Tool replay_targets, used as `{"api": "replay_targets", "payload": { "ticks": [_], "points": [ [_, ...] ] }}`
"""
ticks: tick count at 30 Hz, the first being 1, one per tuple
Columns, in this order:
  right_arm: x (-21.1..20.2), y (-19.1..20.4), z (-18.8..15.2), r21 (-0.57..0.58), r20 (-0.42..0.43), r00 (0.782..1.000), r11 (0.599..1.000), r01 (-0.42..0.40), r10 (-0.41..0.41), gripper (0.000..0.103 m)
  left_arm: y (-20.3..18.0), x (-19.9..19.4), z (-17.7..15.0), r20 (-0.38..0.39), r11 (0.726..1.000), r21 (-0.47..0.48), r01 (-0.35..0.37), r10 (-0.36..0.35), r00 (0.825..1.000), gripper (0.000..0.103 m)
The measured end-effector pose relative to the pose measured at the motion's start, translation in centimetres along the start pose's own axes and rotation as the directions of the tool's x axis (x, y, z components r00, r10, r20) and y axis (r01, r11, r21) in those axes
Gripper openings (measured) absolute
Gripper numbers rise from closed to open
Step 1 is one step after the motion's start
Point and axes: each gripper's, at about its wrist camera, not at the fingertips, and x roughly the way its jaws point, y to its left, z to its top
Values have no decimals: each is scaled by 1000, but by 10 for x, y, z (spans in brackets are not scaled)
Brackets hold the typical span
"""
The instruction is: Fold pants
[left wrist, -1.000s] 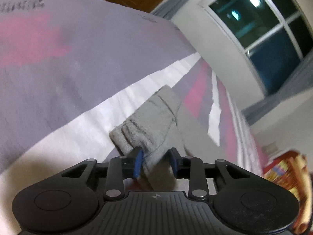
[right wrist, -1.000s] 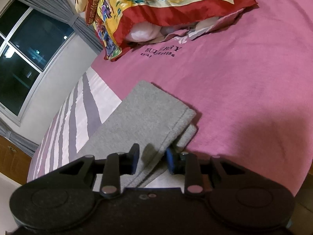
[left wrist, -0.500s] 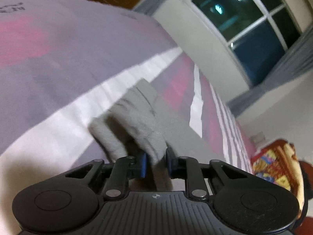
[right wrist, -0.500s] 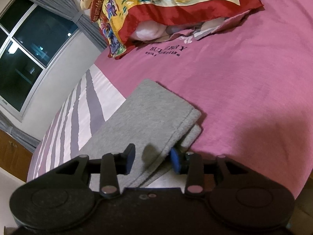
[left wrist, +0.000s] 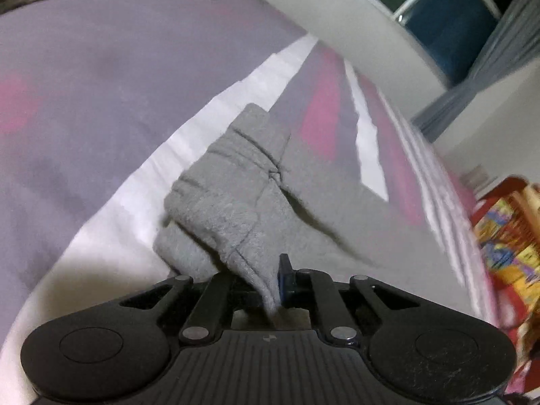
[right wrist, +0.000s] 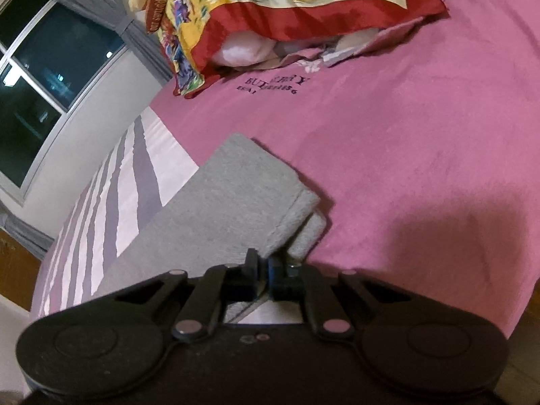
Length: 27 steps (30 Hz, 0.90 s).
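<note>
Item: grey pants (right wrist: 233, 202), lying on the bed (right wrist: 405, 155), already doubled leg on leg.

Change, right side: a second ago my right gripper (right wrist: 262, 271) stood with jaws apart over the hem corner; now they are clenched on the near edge of the cuff layers.

Change, left side: my left gripper (left wrist: 266, 280) has gone from an open straddle to jaws closed on the bunched waistband end, which now rides up off the sheet in a hump.

Meaning, as I judge it: both ends are secured, so the lengthwise fold can begin.

Orientation: long axis runs between my two grippers, across the striped part of the bed; cuffs point toward the patterned pillow (right wrist: 303, 6), waistband toward the plain lilac side.

Location: cuffs on the pink area, waistband on the white stripe.
</note>
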Motion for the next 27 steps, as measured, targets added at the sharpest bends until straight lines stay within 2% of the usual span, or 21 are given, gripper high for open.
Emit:
{"api": "replay_targets", "payload": {
  "ticks": [2,4,6,7,9,11,12,13,14,15,16,19,21,23,24,26,27],
  "points": [
    [-1,2,1,-8,-4,1000,1000,5,-5,5,-2,-9,-2,28,1000,-11,17,-17,999,9],
    [-5,5,4,-10,0,1000,1000,-3,3,4,-9,-16,-3,58,999,34,14,-16,998,9],
    [-10,8,7,-41,28,999,999,-31,32,4,-16,-10,-3,17,992,109,-59,58,998,14],
    [-4,8,7,-77,18,1000,997,5,-4,4,-17,-4,-4,-5,989,127,-81,82,997,14],
    [7,0,7,-34,-25,999,999,24,-25,2,-18,-4,-3,-5,993,93,-78,79,997,14],
    [-2,0,10,9,-13,1000,1000,-4,4,7,-19,-15,0,16,995,71,-63,62,998,18],
    [-11,0,10,27,15,1000,999,-26,25,15,-19,-23,-2,31,996,67,-60,58,998,23],
    [-24,-3,10,46,63,997,998,-43,40,24,-19,-32,-5,51,996,68,-60,56,997,40],
    [-39,-9,10,72,110,992,995,-64,56,28,-19,-43,-8,82,995,78,-56,50,995,53],
    [-49,-17,10,97,142,987,991,-91,76,33,-17,-51,-12,114,994,88,-69,59,992,61],
    [-56,-25,11,120,155,983,986,-112,93,34,-16,-58,-13,140,990,102,-93,78,987,70],
    [-55,-43,8,185,114,985,972,-147,128,34,-14,-51,-13,110,985,115,-125,112,988,70],
    [-46,-47,4,217,85,985,962,-165,150,36,-14,-37,-13,60,976,136,-171,164,985,70],
    [-30,-45,-3,259,41,984,949,-180,176,49,-11,-23,-18,21,972,136,-193,192,981,71],
    [-19,-44,-6,266,27,981,945,-191,191,61,-8,-21,-20,29,975,120,-189,187,982,73],
    [-9,-38,-7,252,53,983,950,-185,177,60,-4,-18,-22,46,980,80,-180,176,983,76],
    [-3,-33,-4,245,52,985,954,-172,164,51,-4,-17,-23,48,980,79,-182,179,983,76]
  ]
}}
